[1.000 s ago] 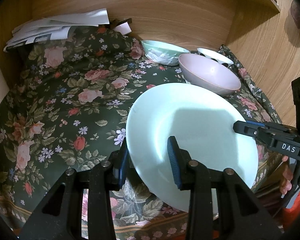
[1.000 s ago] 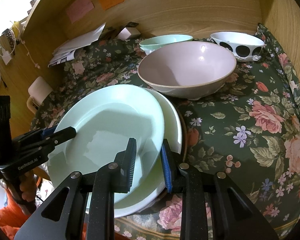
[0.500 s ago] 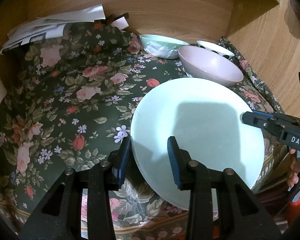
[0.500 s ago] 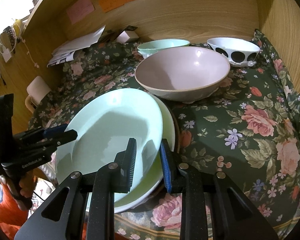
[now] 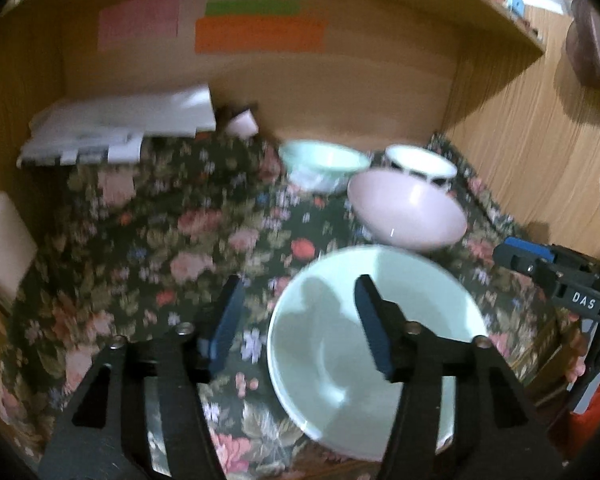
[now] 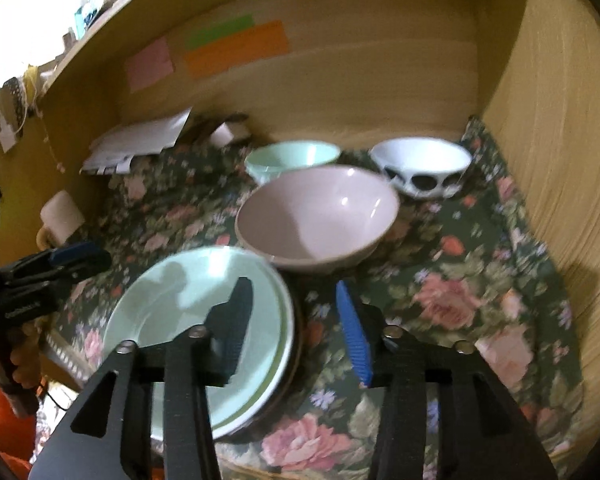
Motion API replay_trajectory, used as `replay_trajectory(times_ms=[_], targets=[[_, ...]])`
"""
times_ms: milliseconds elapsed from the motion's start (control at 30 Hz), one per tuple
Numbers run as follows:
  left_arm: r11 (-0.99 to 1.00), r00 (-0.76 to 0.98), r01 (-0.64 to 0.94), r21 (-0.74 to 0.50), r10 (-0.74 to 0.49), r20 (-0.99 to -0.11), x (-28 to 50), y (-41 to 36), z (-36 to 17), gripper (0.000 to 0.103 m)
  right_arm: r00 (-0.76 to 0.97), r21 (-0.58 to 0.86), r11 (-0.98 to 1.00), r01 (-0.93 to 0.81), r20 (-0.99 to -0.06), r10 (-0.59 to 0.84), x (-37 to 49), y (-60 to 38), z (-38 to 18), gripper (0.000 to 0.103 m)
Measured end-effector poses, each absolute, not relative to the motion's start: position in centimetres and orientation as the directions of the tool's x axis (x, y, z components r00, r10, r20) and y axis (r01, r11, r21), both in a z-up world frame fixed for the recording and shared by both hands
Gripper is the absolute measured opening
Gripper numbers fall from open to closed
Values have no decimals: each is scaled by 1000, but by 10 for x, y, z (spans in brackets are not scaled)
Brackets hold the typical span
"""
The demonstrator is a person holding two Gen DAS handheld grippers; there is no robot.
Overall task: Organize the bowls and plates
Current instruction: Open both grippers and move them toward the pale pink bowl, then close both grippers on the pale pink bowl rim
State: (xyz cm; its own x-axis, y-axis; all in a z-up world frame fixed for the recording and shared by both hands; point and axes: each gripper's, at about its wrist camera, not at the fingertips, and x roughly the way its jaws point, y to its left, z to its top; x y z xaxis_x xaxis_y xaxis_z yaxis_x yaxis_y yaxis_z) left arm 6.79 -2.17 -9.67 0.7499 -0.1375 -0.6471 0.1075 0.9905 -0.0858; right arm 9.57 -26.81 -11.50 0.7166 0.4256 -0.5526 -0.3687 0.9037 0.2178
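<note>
A pale green plate [image 5: 412, 320] lies on top of a plate stack at the front of the floral cloth; it also shows in the right wrist view [image 6: 188, 312]. My left gripper [image 5: 296, 320] is open above its left rim, holding nothing. My right gripper [image 6: 296, 320] is open above the stack's right rim, holding nothing. Behind the stack stand a pink bowl [image 6: 320, 220], a mint bowl [image 6: 292, 158] and a white bowl with black dots [image 6: 420, 170]. Both views are blurred.
The floral cloth [image 5: 140, 240] covers a desk nook with wooden walls behind and to the right [image 6: 560, 120]. Papers [image 5: 120, 128] lie at the back left. A cream mug [image 6: 62, 212] stands at the left. Sticky notes [image 6: 236, 48] hang on the back wall.
Both grippers have opened and let go of the green plate. It now rests flat on the stack. Both grippers have pulled up and back.
</note>
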Motion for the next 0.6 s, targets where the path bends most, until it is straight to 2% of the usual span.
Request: replay_trajectory(times_ms=[133,300,500,600], targets=[[988,773,111,-110,-156,-615,80,-25,-78,75,750,198,915,-352,-525,402,103,-273,-104,60],[988,785,104,-112,-151,-601,99,-31,-68,88,782,192,923,-334,-490,385,114,-280,-92,71],[989,762,117,-94,-150,-630,133,-45,-75,92,801,191,932,-308,-477,362,135,-287,-89,79],[988,734,121,-97,-155,-661,153,-51,-84,92,797,192,934,-300,-488,356,146,-288,-94,79]])
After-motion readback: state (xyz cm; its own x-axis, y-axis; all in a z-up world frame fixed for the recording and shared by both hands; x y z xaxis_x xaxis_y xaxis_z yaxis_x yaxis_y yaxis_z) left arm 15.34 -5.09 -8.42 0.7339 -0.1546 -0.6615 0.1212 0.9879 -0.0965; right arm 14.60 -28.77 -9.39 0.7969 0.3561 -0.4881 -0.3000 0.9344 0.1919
